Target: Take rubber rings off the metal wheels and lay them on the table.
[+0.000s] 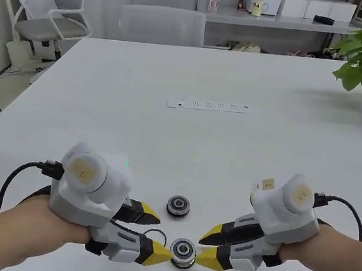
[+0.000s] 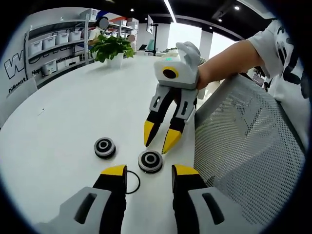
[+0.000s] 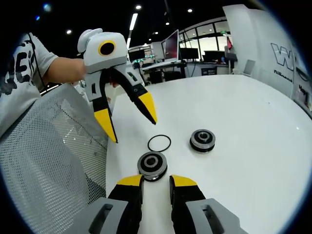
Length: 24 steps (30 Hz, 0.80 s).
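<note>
Left tool (image 1: 163, 237) jaws spread wide; right tool (image 1: 200, 249) jaws parted narrowly, tips facing each other

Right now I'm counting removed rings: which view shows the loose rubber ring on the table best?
The right gripper view: the loose rubber ring lies whole and uncovered beside the near wheel. In the left gripper view the left gripper hides part of it, leaving an arc; the head view shows a sliver by that gripper.

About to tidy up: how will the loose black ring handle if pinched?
The ring is a thin loop, so it probably flexes and weighs little. Lying flat on the table, it may be hard to grab.
</note>
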Tool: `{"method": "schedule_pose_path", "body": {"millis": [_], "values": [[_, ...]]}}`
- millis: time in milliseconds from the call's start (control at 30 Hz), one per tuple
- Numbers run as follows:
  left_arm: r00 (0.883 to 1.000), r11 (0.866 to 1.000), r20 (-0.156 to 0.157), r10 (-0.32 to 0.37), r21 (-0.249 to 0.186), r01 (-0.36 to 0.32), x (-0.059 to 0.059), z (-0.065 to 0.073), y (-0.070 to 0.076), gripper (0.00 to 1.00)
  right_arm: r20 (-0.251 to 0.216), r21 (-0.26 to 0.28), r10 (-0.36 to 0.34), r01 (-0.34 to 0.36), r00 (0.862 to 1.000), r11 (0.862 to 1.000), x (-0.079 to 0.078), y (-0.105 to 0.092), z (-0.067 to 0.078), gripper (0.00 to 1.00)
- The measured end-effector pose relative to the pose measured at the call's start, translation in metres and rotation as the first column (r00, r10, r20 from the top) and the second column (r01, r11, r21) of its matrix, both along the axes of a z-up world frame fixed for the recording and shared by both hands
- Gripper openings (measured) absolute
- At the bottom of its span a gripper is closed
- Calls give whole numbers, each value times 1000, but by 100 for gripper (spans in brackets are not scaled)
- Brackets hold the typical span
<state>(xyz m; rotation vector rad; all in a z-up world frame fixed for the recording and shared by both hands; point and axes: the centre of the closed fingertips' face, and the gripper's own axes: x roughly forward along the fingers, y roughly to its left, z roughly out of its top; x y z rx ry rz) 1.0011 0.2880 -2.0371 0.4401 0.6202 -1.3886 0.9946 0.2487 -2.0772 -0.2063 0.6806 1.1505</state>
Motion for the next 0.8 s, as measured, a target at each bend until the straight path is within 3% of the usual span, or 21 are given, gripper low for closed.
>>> {"method": "schedule_pose_path", "body": {"millis": [800], "values": [[999, 998, -8, -44, 53, 44, -4, -23, -14, 24, 2, -14, 9, -9, 1000, 1000, -2, 2, -9, 12]]}}
